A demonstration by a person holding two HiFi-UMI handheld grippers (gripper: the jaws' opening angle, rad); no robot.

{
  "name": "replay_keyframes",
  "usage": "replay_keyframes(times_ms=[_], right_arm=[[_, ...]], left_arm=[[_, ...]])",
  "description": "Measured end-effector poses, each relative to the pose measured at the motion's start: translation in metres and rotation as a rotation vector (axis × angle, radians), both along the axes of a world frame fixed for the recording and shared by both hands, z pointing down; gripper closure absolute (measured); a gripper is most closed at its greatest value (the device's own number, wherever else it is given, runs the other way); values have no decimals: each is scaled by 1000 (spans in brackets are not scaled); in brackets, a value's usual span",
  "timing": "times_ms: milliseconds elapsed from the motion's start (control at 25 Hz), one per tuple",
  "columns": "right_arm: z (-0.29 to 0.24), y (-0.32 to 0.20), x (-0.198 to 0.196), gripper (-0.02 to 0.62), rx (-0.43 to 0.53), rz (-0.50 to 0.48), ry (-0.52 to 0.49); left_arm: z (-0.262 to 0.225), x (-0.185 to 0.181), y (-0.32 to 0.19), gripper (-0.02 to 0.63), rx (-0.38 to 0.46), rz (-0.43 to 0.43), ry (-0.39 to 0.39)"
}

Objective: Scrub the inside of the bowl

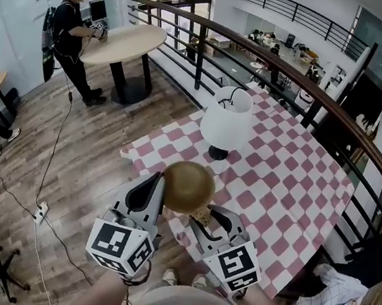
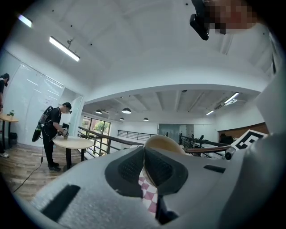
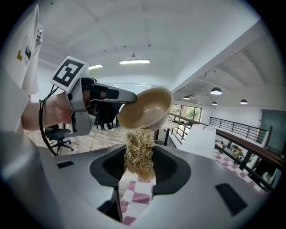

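The left gripper (image 1: 160, 188) is pinching the bowl (image 1: 188, 185) mid-frame. The right gripper (image 3: 139, 166) is squeezing a scrubber (image 3: 139, 150), touching the bowl's lower edge.

Scrubber (image 1: 201, 216) against bowl (image 1: 188, 187), lamp (image 1: 225, 121) behind them on table (image 1: 292, 192).

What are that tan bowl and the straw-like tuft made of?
The bowl looks like wood or a matte tan plastic: smooth, evenly coloured, soft sheen, no grain visible. The scrubber looks like dried plant fibre: a pale, wiry, loose tangle of strands.
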State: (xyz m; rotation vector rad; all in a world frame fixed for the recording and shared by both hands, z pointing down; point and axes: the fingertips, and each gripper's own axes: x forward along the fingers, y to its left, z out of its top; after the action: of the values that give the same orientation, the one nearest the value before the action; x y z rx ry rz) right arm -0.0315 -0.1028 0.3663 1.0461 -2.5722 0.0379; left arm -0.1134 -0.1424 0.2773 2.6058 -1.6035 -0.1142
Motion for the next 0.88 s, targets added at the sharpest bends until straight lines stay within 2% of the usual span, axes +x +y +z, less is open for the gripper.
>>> replay_keyframes(times_ms=[120,280,440,640,880], right_arm=[[-2,-10,20,445,1,42,29],[-18,-25,40,445,37,95,20],[-34,-36,50,446,84,128,34],[-51,-40,44,446,128,95,52],[-58,-47,39,446,134,37,60]], left_arm=[[4,-1,0,586,-14,14,-11],[11,4,1,586,-32,39,-35],[18,11,5,586,-40,72,-94],[28,14,8,584,-66,104,-134],[33,12,8,584,-56,109,-241]])
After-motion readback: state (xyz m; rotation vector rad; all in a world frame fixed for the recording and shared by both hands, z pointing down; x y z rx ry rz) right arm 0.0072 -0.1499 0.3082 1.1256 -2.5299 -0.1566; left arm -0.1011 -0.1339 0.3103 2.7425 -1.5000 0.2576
